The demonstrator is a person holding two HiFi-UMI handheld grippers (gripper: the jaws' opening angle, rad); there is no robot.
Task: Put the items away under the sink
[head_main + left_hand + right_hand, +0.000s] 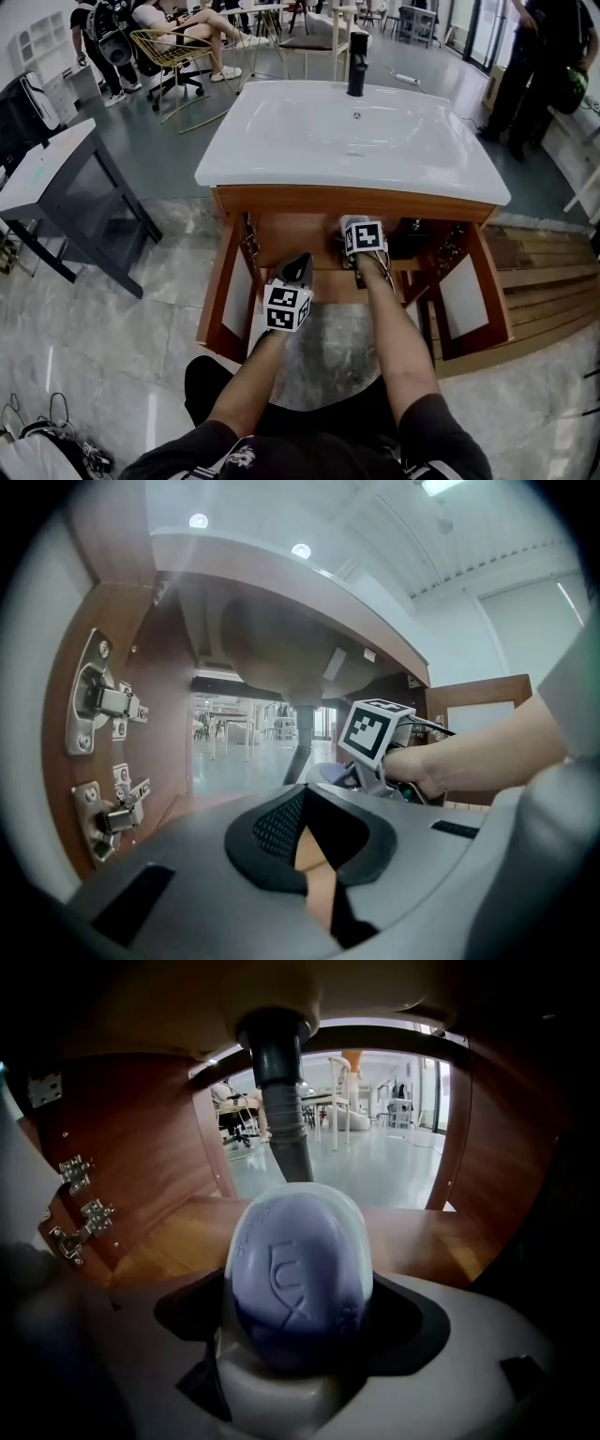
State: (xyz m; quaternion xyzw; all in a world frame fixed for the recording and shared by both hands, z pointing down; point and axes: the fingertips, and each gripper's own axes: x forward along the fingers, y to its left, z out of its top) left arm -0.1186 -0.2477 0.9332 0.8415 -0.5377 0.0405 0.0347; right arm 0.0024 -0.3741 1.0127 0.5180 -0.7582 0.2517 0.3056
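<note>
A purple soap bar (298, 1279) stamped LUX lies in a pale dish, and my right gripper (298, 1330) is shut on it. In the head view that gripper (354, 227) reaches into the open wooden cabinet under the white sink (347, 131), above the shelf (323, 286). The left gripper view shows the soap (331, 772) ahead and to the right. My left gripper (300, 268) hovers at the cabinet's front, left of the right one. Its jaws (314, 846) are shut with nothing held.
Both cabinet doors stand open, the left door (230, 291) and the right door (469, 300). A grey drain pipe (281, 1091) comes down at the cabinet's back. A dark item (408, 239) sits inside at the right. Door hinges (108, 700) are on the left wall.
</note>
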